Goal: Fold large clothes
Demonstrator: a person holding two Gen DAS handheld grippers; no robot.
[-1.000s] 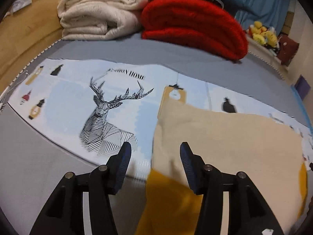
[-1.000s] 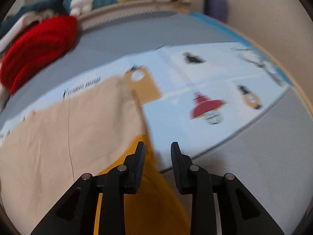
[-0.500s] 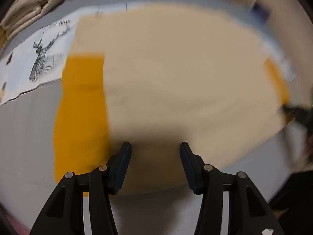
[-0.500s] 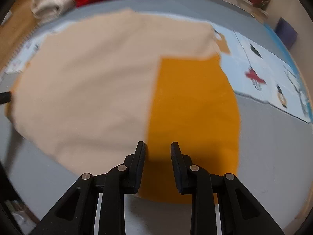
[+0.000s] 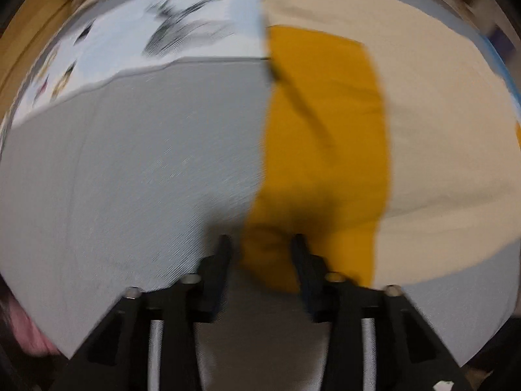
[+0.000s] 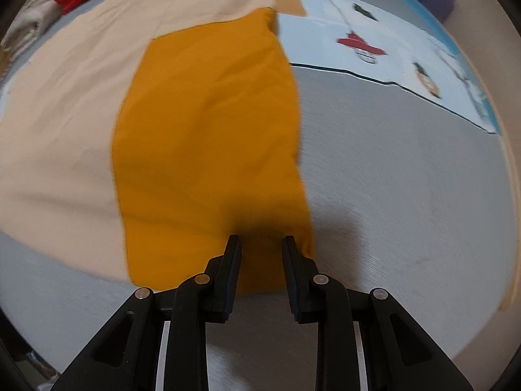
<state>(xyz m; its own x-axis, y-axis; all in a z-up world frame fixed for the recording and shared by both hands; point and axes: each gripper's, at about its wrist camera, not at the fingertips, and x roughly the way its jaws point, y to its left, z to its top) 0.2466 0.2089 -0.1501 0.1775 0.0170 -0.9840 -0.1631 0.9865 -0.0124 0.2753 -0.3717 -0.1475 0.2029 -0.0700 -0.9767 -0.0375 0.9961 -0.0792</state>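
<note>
- Garment (image 6: 81,104): a large cream-bodied top with mustard-yellow sleeves lies flat on the grey bedcover (image 6: 407,195), its far edge overlapping a pale blue printed cloth (image 6: 374,42). In my right wrist view the right-hand mustard sleeve (image 6: 208,137) runs towards me. In my left wrist view the other mustard sleeve (image 5: 322,150) does the same.
- Right gripper (image 6: 261,244): jaws stand moderately apart, straddling the near end of the sleeve close to its outer edge. No fabric is pinched between them. I cannot tell whether the tips touch the cloth.
- Left gripper (image 5: 262,244): jaws stand wider apart, framing the near, rumpled cuff end of its sleeve and holding nothing. This view is motion-blurred, so contact is uncertain.
- Risk 1: the right jaws sit near the sleeve's outer edge. Closing here could catch only a sliver, which I judge likely to slip out on lifting.
- Risk 2: closing too deep could pinch the bedcover together with the sleeve and drag both.
- Risk 3: the left cuff looks bunched. Gripping the bunch would carry a crease into the fold.
- Risk 4: uneven lifting by the two sides could skew the garment and pull it further across the printed cloth.
- Risk 5: blur on the left suggests haste, so a mistimed closure there may miss.
</note>
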